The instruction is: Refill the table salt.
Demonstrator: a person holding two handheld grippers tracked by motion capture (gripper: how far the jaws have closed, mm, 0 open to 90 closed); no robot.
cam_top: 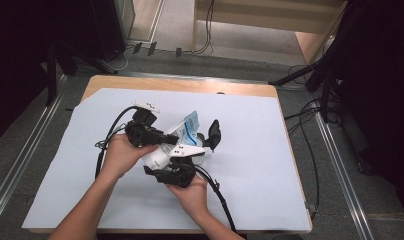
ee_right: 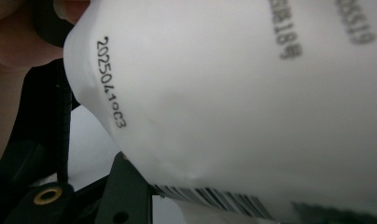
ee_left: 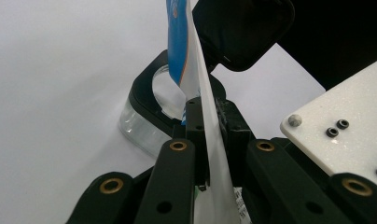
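A white pouch (cam_top: 191, 123) with blue print hangs between the two grippers above the middle of the table. My left gripper (cam_top: 172, 135) comes in from the left and is shut on the pouch's flat edge (ee_left: 203, 88), which runs up between its jaws (ee_left: 207, 119). The pouch's bulging white side (ee_right: 247, 93), with a date code and a barcode, hides the right gripper's jaws in the right gripper view. My right gripper (cam_top: 202, 142) points away from me. A clear round container (ee_left: 140, 126) with a black rim lies between its jaws, and one black pad (ee_left: 242, 32) stands at that rim.
A pale sheet (cam_top: 250, 165) covers the wooden table (cam_top: 180, 84). Black cables (cam_top: 222, 200) trail from both grippers toward me and to the left. Dark stands and floor cables (cam_top: 310, 125) sit beyond the table's right edge.
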